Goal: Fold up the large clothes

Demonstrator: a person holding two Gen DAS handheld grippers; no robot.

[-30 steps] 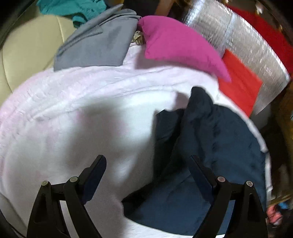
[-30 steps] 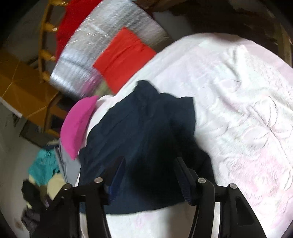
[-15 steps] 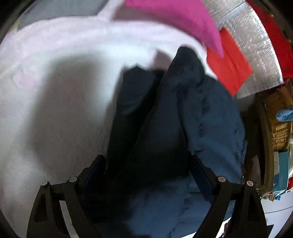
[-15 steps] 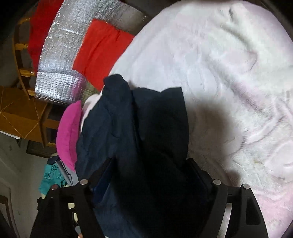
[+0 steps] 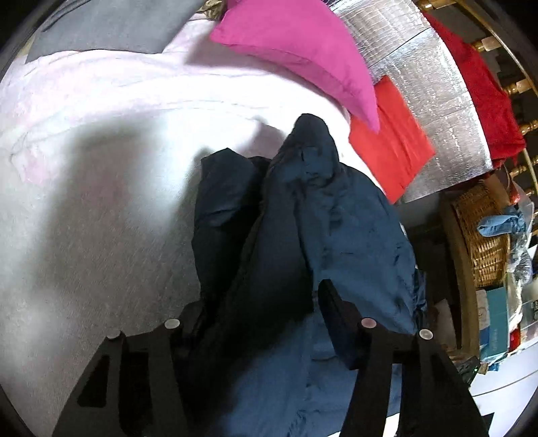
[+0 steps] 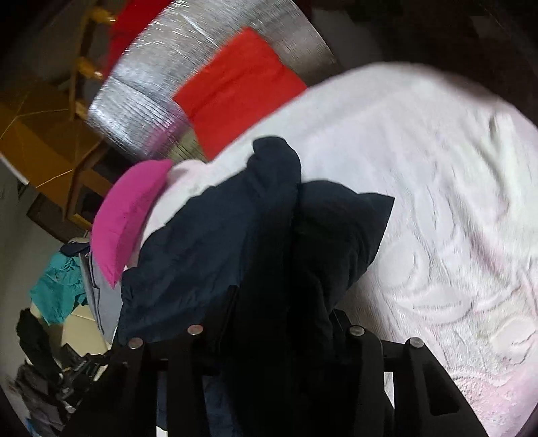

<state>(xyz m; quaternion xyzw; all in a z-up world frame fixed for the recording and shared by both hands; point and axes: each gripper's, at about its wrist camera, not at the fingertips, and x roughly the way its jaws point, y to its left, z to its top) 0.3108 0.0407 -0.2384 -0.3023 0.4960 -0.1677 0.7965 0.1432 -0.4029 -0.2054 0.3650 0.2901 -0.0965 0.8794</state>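
Both tongs, the left gripper (image 5: 260, 302) and right gripper (image 6: 284, 302), pinch bunched folds of the navy garment (image 5: 336, 218) (lifted above the pale blanket (image 5: 101, 168)), pink pillow (image 5: 302, 47) beyond.

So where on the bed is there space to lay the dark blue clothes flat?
The big bare patch of white blanket lies left of the navy garment, below the grey cloth. The far corner is crowded: the pink pillow, red cloth and silver mat sit there.
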